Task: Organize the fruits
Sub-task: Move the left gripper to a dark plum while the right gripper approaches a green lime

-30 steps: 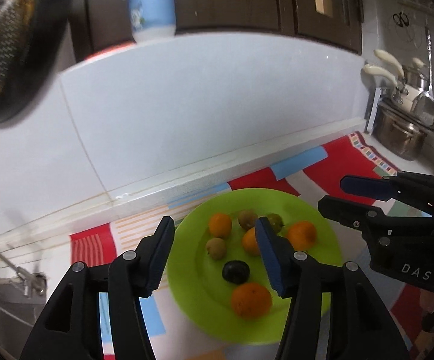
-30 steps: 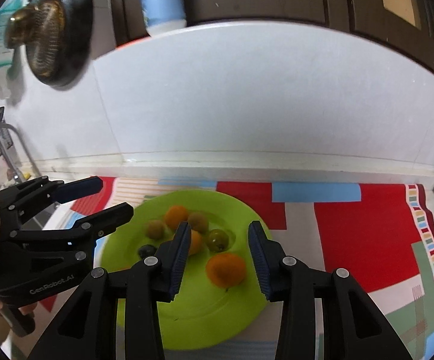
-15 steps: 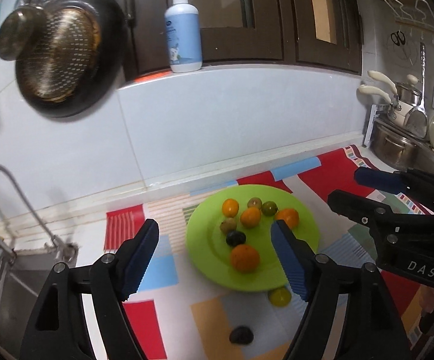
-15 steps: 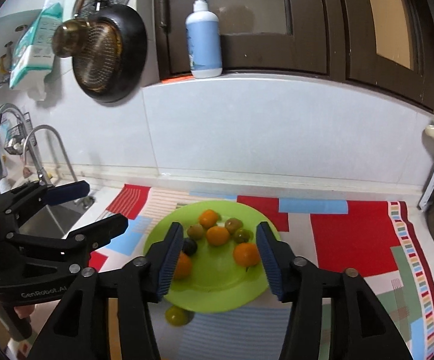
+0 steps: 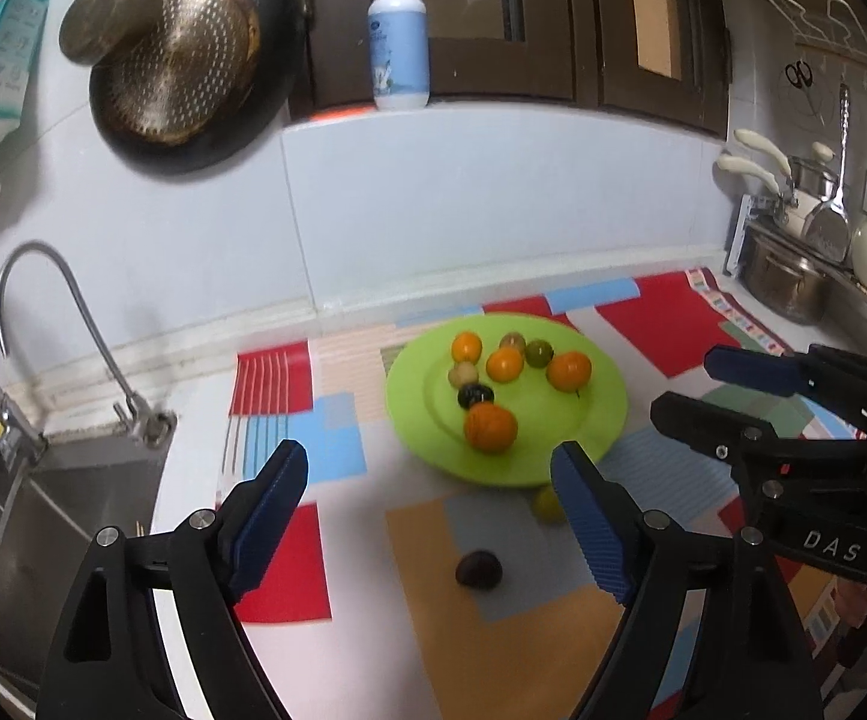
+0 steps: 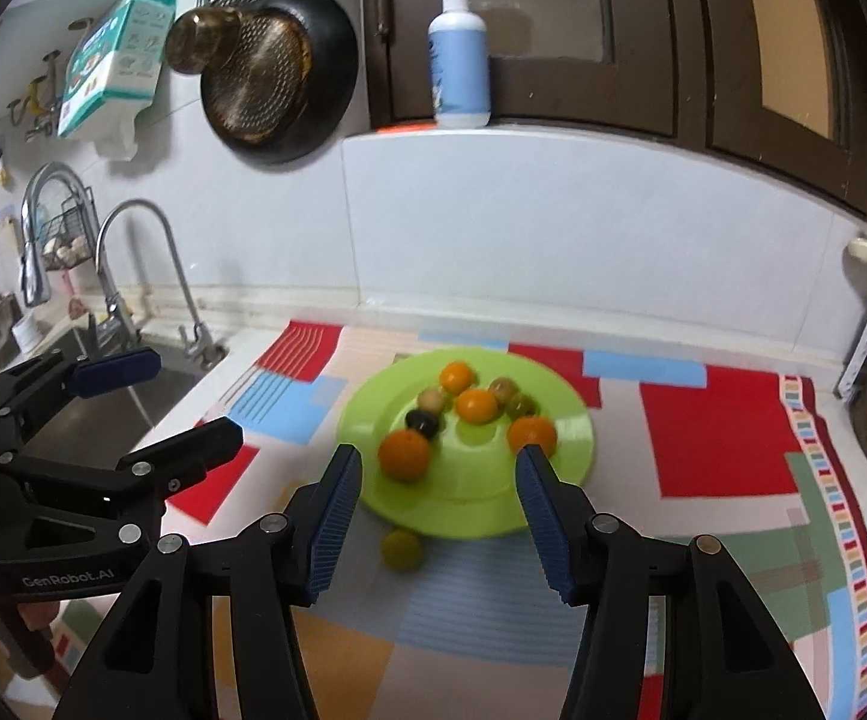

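A lime green plate (image 5: 601, 414) (image 6: 571, 426) sits on a colourful patchwork mat and holds several small fruits: oranges, green and tan ones, and a dark one (image 5: 474, 395). A yellow-green fruit (image 5: 546, 504) (image 6: 400, 549) lies on the mat just in front of the plate. A dark fruit (image 5: 478, 568) lies nearer still. My left gripper (image 5: 433, 522) is open and empty, held back above the mat. My right gripper (image 6: 436, 516) is open and empty, just short of the plate's front edge.
A sink (image 5: 31, 516) with a curved tap (image 5: 73, 324) lies to the left. A pan and strainer (image 5: 187, 66) hang on the wall. A soap bottle (image 5: 398, 36) stands on the ledge. Pots and utensils (image 5: 793, 264) stand at the right.
Both grippers have pulled back and up from the plate, so the view widened. The two fruits on the mat have come into view. Both jaws have opened wider.
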Action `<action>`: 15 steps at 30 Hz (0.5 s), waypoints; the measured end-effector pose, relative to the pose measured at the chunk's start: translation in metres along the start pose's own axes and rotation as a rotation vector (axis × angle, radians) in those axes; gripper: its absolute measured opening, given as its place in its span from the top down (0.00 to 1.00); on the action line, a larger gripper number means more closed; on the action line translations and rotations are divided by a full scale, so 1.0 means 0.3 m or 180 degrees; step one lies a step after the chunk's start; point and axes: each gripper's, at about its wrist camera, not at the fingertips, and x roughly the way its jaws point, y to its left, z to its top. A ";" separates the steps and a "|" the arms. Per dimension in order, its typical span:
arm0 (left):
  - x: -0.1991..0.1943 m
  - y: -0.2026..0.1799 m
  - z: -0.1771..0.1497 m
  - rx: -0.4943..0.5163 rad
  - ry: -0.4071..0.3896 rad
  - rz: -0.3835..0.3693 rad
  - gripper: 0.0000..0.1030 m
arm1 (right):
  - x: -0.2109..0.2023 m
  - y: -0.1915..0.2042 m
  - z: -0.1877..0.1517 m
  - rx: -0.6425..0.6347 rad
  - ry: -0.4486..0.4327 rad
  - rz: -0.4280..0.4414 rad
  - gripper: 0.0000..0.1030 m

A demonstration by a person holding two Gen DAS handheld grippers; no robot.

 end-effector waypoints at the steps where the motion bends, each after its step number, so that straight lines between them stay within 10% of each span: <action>1: 0.002 0.001 -0.012 -0.0013 0.0035 -0.0003 0.19 | 0.001 0.004 -0.007 -0.0007 0.0018 0.0007 0.47; 15: 0.064 -0.014 -0.134 0.0045 0.0284 0.0010 0.19 | 0.093 0.016 -0.103 -0.0117 0.0350 -0.0036 0.47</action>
